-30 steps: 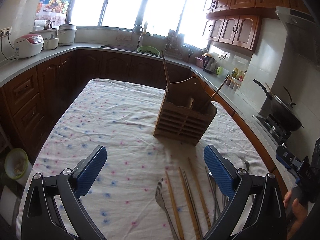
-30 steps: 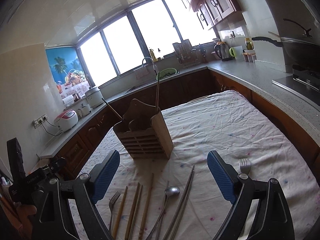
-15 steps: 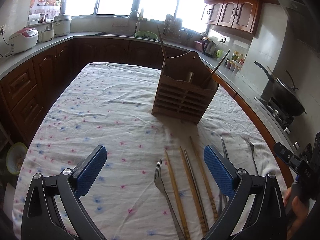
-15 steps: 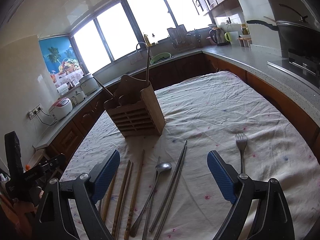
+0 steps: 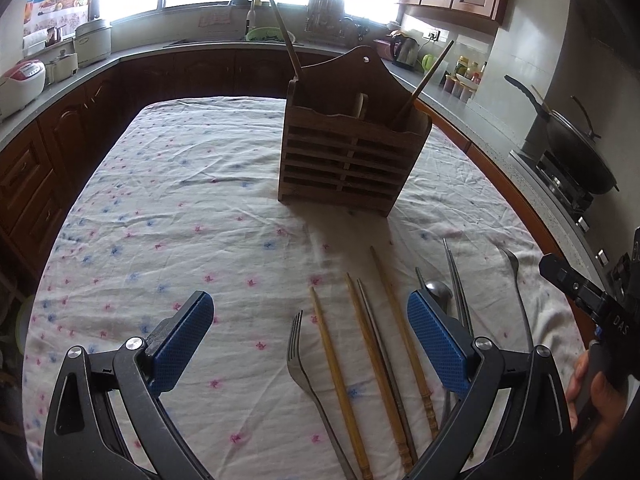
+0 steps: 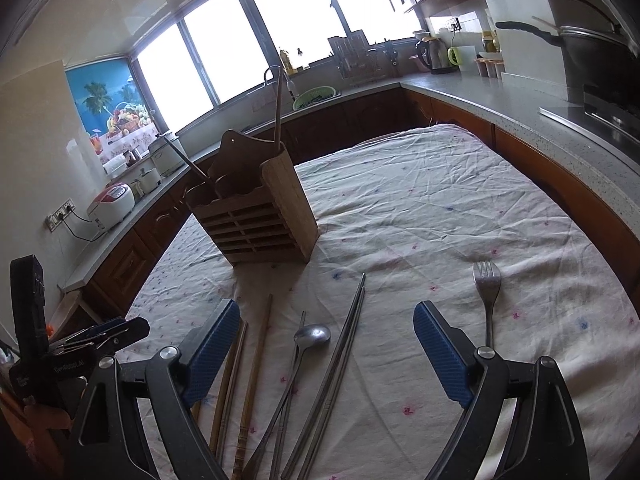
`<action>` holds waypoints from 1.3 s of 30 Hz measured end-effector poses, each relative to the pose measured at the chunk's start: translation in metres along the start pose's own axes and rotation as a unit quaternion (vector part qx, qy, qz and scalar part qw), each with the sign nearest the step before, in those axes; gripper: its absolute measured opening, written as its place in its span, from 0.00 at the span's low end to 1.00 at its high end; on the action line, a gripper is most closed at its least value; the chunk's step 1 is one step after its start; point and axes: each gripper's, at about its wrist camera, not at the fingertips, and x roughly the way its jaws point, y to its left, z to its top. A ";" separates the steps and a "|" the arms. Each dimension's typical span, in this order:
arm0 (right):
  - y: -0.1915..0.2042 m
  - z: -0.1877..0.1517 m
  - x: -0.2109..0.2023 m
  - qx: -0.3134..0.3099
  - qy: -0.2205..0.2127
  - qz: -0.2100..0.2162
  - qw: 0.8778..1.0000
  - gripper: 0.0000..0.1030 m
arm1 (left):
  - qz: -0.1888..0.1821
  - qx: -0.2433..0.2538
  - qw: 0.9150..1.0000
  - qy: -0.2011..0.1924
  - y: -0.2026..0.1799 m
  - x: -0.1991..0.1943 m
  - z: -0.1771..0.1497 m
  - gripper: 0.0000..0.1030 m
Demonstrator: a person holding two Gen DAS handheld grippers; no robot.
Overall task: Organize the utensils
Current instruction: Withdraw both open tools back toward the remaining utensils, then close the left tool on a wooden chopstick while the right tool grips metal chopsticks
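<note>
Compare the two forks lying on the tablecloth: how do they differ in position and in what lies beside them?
The left fork lies at the left end of the utensil row, close beside a wooden chopstick. The right fork lies alone at the right, apart from the metal chopsticks. The left fork is between the open left gripper's fingers; the right fork is outside the right gripper's. Both are metal, tines toward the wooden holder.

My left gripper (image 5: 310, 344): jaws spread wide, nothing between blue pads, angled downward. My right gripper (image 6: 326, 346): same, wide apart, unloaded. My right hand (image 5: 596, 396) wraps its handle.
</note>
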 end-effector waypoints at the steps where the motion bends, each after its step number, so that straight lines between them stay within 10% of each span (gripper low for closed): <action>1: 0.000 0.001 0.003 0.000 0.004 -0.001 1.000 0.85 | 0.001 0.001 1.000 0.002 -0.001 0.003 0.001 0.96; 9: -0.006 0.012 0.042 0.008 0.055 0.000 0.998 0.49 | -0.015 0.035 0.999 0.034 -0.027 0.033 0.020 0.84; 21: -0.023 0.034 0.122 0.003 0.139 -0.024 0.990 0.20 | -0.037 0.068 0.988 0.130 -0.063 0.110 0.036 0.50; 31: -0.018 0.030 0.153 -0.045 0.179 -0.054 0.981 0.07 | -0.016 0.103 0.982 0.159 -0.082 0.138 0.032 0.11; 39: -0.020 0.031 0.154 -0.024 0.172 -0.040 0.984 0.04 | -0.029 0.092 0.983 0.156 -0.082 0.139 0.034 0.07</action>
